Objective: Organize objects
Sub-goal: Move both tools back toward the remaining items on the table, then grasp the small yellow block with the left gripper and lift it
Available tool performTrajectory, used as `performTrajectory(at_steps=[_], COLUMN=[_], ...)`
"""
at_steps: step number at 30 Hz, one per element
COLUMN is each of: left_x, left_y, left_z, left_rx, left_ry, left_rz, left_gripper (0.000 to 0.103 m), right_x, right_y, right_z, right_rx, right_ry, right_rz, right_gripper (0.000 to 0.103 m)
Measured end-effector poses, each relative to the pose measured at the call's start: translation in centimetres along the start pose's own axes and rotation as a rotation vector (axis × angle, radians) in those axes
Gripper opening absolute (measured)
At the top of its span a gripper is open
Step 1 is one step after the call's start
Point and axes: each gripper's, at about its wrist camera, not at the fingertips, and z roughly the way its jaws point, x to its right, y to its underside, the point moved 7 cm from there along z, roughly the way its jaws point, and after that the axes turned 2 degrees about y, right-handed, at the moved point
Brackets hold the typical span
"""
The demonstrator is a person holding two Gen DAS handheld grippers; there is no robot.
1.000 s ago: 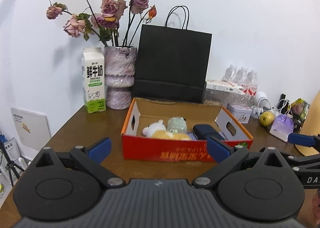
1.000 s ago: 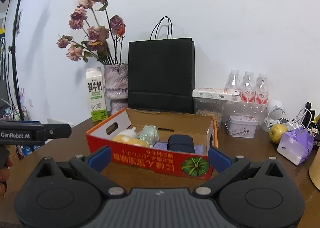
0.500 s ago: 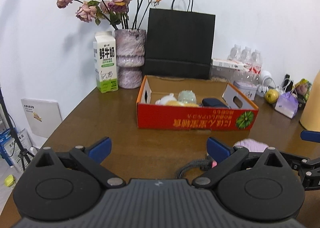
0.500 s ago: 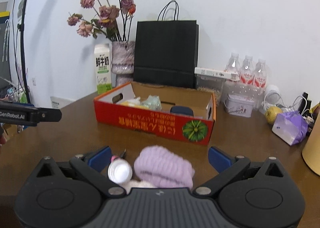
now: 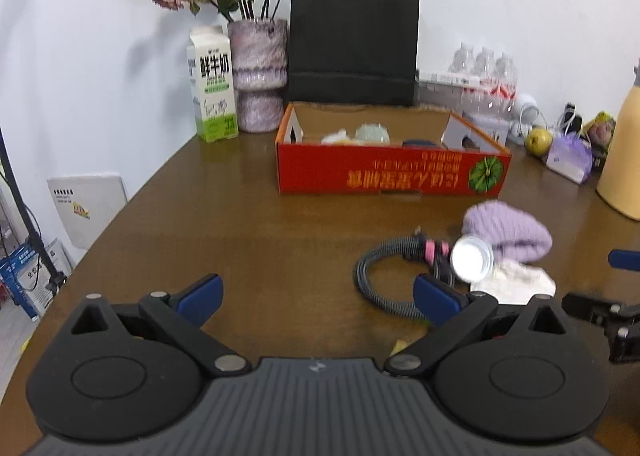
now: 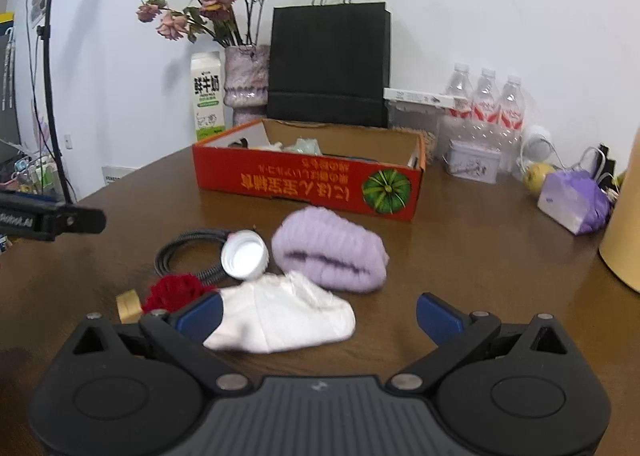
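On the near part of the brown table (image 6: 480, 256), short of the red cardboard box (image 6: 304, 184), lies the loose pile I have to sort. Going left to right: a small wooden block (image 6: 129, 306) nearest the left edge, a red knitted piece (image 6: 176, 290) touching it, a coiled braided cable (image 6: 184, 250) behind them, a white bottle cap (image 6: 244, 254) lying on the cable, a white sock (image 6: 280, 320) in front, and a rolled lilac knit (image 6: 330, 250) just beside the cap. The box already holds a few things towards its back wall.

Both my tools carry nothing. My left gripper (image 5: 316, 294) hovers over bare table with its jaws spread wide, the cable just off its right finger. My right gripper (image 6: 318, 314) is equally agape, with the sock between its fingers.

I judge this the start of a pick: the sock is nearest. Next I should lower the right tool, pinch the cloth mid-body, then carry it over the box's front wall.
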Motion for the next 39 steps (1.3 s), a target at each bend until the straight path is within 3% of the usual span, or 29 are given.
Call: performTrajectory(at_steps=[14,30,34,36,37,39], left_x=[1.4,3.6,4.4,4.8,5.0,5.3], left_y=[4.6,5.2,5.3,5.2,5.2,5.2], left_z=[-0.1,2.7,2.9,2.6,2.4,2.2], left_rx=[-0.087,-0.109,-0.103,-0.088,-0.081,-0.077], left_ry=[0.038,0.036,0.076,0.11,0.125,0.122], left_rz=[0.034,0.082,0.088,0.094,0.1,0.115], left_gripper=[0.103,0.101,0.078,0.057,0.034,0.034], right_x=[1.0,1.1,1.3,1.3,1.3,1.2], right_y=[3.0,2.7,2.7,2.7,2.7,2.8], right_z=[-0.7,-1.7,-1.6,-1.7,-1.7,-1.7], right_rx=[0.013,0.067,0.065,0.069,0.07,0.07], right_ry=[0.059,0.094,0.101,0.106,0.109,0.11], right_rz=[0.025,0.021,0.025,0.025,0.024,0.022], right_gripper=[0.103,0.103,0.103,0.103,0.103,0.103])
